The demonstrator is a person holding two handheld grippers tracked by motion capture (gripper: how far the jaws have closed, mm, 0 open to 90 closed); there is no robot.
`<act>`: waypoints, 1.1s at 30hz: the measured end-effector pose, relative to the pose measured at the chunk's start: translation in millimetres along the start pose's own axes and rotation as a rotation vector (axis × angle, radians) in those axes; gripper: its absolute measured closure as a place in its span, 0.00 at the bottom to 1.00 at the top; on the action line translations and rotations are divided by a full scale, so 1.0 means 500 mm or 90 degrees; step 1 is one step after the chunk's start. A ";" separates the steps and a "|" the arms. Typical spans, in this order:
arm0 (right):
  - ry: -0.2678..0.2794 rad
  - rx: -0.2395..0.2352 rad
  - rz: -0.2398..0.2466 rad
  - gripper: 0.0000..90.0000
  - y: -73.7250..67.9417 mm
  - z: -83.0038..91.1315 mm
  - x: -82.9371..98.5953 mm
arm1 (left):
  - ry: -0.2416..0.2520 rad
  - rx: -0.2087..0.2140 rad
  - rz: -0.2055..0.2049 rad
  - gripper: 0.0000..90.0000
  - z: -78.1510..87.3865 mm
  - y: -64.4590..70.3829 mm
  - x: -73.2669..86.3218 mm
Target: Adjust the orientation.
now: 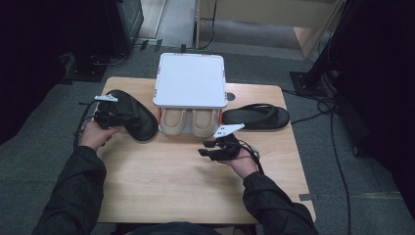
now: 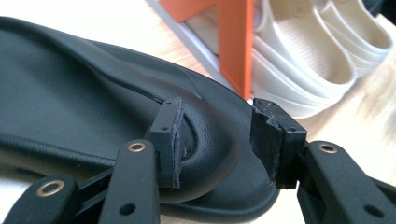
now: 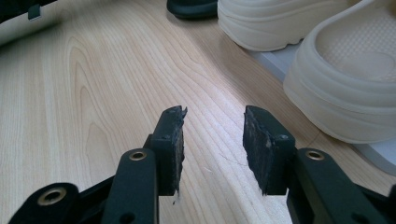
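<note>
High view, white rack (image 1: 190, 81) between black sandals (image 1: 132, 115)

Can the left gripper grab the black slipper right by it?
Probably yes. The left gripper has its jaws open around the raised rim of the black slipper, and nothing lies between them. The orange rack post stands behind, clear of the jaws.

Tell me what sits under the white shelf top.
Under the white shelf top, a pair of cream shoes stands side by side on the lower tier; only their front ends stick out. Their rear parts are covered by the top.
</note>
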State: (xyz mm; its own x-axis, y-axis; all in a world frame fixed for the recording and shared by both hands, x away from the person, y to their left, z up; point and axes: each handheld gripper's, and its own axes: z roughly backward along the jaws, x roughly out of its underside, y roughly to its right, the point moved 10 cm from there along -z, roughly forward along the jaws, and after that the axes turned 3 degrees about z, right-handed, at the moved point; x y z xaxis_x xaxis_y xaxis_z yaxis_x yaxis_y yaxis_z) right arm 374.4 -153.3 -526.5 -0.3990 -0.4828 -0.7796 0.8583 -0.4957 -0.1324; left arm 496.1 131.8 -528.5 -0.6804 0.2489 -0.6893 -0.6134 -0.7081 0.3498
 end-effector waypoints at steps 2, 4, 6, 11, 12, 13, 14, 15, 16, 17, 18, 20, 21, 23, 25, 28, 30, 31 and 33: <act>0.000 0.000 0.000 0.65 0.000 -0.001 0.000 | -0.001 0.001 0.000 0.60 0.002 0.002 0.000; 0.000 -0.002 0.000 0.65 -0.001 -0.002 0.000 | 0.006 0.009 0.002 0.61 0.008 -0.001 -0.001; -0.002 -0.002 0.001 0.65 -0.001 -0.003 0.000 | 0.019 -0.001 -0.008 0.57 0.018 -0.011 -0.004; 0.000 0.000 0.000 0.65 0.000 -0.001 0.000 | 0.038 -0.034 -0.024 0.49 0.054 -0.053 -0.005; -0.001 -0.001 -0.001 0.65 0.000 -0.001 0.001 | 0.038 -0.034 -0.024 0.48 0.054 -0.053 -0.005; -0.003 -0.001 -0.001 0.65 0.000 -0.001 0.002 | 0.039 -0.045 -0.049 0.46 0.059 -0.063 0.000; -0.004 -0.002 -0.002 0.65 -0.001 0.000 0.002 | 0.039 -0.045 -0.049 0.44 0.059 -0.063 0.000; -0.004 -0.002 -0.002 0.65 -0.001 0.000 0.003 | 0.035 -0.053 -0.078 0.42 0.060 -0.070 0.007; -0.004 -0.002 -0.002 0.65 -0.001 0.000 0.003 | 0.035 -0.053 -0.078 0.41 0.060 -0.070 0.007; -0.003 -0.002 -0.004 0.65 -0.001 0.000 0.003 | 0.027 -0.058 -0.091 0.41 0.057 -0.075 0.015; -0.003 -0.002 -0.004 0.65 -0.001 0.000 0.003 | 0.027 -0.058 -0.091 0.40 0.057 -0.075 0.015; -0.003 -0.002 -0.003 0.65 -0.001 0.001 0.003 | 0.024 -0.061 -0.093 0.39 0.052 -0.078 0.017; -0.004 -0.001 -0.003 0.65 -0.001 0.000 0.004 | 0.030 -0.057 -0.092 0.36 0.048 -0.078 0.015; -0.005 -0.001 -0.003 0.65 -0.001 0.000 0.004 | 0.033 -0.051 -0.093 0.35 0.047 -0.078 0.015; -0.005 -0.001 -0.002 0.65 -0.002 0.000 0.005 | 0.037 -0.051 -0.097 0.35 0.047 -0.079 0.015; -0.005 -0.001 -0.001 0.65 -0.002 0.000 0.005 | 0.050 -0.060 -0.095 0.36 0.048 -0.082 0.006; -0.003 -0.001 0.000 0.65 -0.002 0.000 0.005 | 0.057 -0.062 -0.087 0.37 0.049 -0.088 -0.004; -0.003 0.000 0.000 0.65 -0.002 0.001 0.006 | 0.058 -0.067 -0.072 0.43 0.050 -0.097 -0.011; -0.004 0.000 -0.001 0.65 -0.002 0.002 0.006 | 0.052 -0.076 -0.063 0.46 0.050 -0.105 -0.016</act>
State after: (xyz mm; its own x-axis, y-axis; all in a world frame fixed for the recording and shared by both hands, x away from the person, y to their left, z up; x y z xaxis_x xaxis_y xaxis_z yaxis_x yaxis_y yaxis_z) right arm 372.0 -154.9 -528.4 -0.4027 -0.4867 -0.7752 0.8578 -0.4961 -0.1342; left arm 523.5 183.7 -525.5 -0.5817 0.2703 -0.7672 -0.6199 -0.7580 0.2029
